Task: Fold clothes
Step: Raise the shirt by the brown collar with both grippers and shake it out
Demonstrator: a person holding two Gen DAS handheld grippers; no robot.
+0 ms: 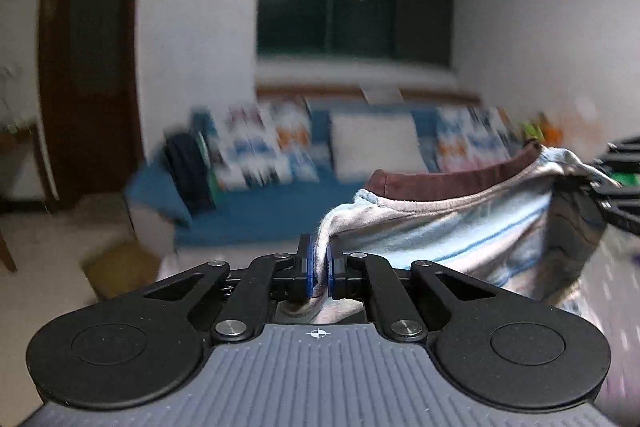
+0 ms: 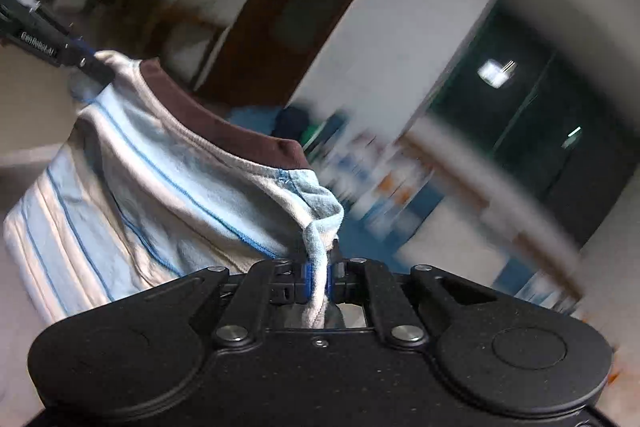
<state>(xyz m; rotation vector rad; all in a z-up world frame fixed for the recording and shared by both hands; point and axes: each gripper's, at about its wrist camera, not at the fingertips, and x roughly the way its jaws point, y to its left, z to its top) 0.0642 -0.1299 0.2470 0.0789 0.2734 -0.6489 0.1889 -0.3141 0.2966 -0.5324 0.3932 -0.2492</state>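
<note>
Pinching a bunched shoulder edge of the striped shirt [image 1: 460, 227] between the blue pads [image 1: 307, 265] of the left gripper [image 1: 319, 267], jaws clamped tight on the cloth. Same picture at the right gripper [image 2: 318, 277]: pads [image 2: 306, 277] closed on the opposite shoulder, a fold of pale terry-like fabric squeezed between the fingertips and trailing back under the mechanism. Stretching from one pair of fingers toward the other, the shirt hangs in the air, brown collar band [image 2: 224, 125] sagging in a shallow curve between the two grips, thin blue stripes running across the body below. Seen just past the far shoulder in the right wrist view, the left gripper holding its corner. Well beyond the fingers, blurred: a blue sofa [image 1: 256, 211] with patterned cushions [image 1: 256, 143], a dark window [image 1: 352, 7], a brown door [image 1: 88, 59].

Judging by this, still early: garment picked up and spread by the shoulders, no crease or fold visible anywhere in it. Left to do, most likely: laying it flat on some surface, bringing sleeves and sides inward, then doubling the body. No laying surface under the shirt visible, so hard to say where.
</note>
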